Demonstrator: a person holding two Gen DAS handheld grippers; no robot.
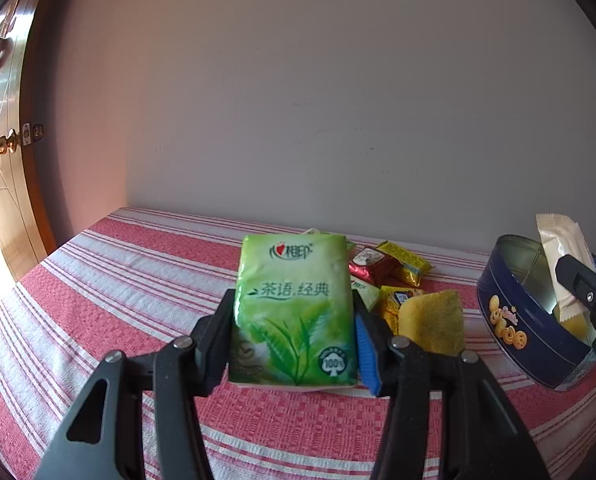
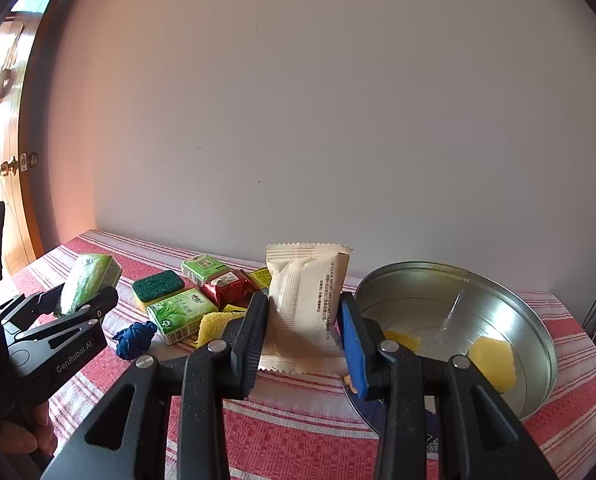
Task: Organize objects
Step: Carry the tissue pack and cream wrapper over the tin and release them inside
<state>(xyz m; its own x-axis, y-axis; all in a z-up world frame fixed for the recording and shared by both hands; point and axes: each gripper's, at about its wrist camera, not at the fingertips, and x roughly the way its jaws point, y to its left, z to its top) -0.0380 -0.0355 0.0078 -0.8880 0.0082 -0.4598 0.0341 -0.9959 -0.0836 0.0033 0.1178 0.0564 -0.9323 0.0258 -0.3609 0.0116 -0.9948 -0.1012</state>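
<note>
My left gripper (image 1: 294, 320) is shut on a green tissue pack (image 1: 294, 300) and holds it upright above the striped tablecloth (image 1: 118, 288). My right gripper (image 2: 304, 312) is shut on a cream snack packet (image 2: 304, 300), lifted just left of the round metal tin (image 2: 438, 284). In the left wrist view the same tin (image 1: 514, 320) shows its dark blue side, with the cream packet (image 1: 562, 252) above its rim. Two yellow sponge pieces (image 2: 492, 362) lie inside the tin. The left gripper (image 2: 82, 300) with its green pack (image 2: 90, 276) also shows at the left of the right wrist view.
A pile lies mid-table: two more green tissue packs (image 2: 180, 314), a green-topped sponge (image 2: 156, 286), a red packet (image 2: 226, 286), yellow packets (image 1: 406, 264), a yellow sponge (image 1: 432, 320) and a blue knotted cloth (image 2: 134, 338). A white wall stands behind, a wooden door (image 1: 6, 160) at left.
</note>
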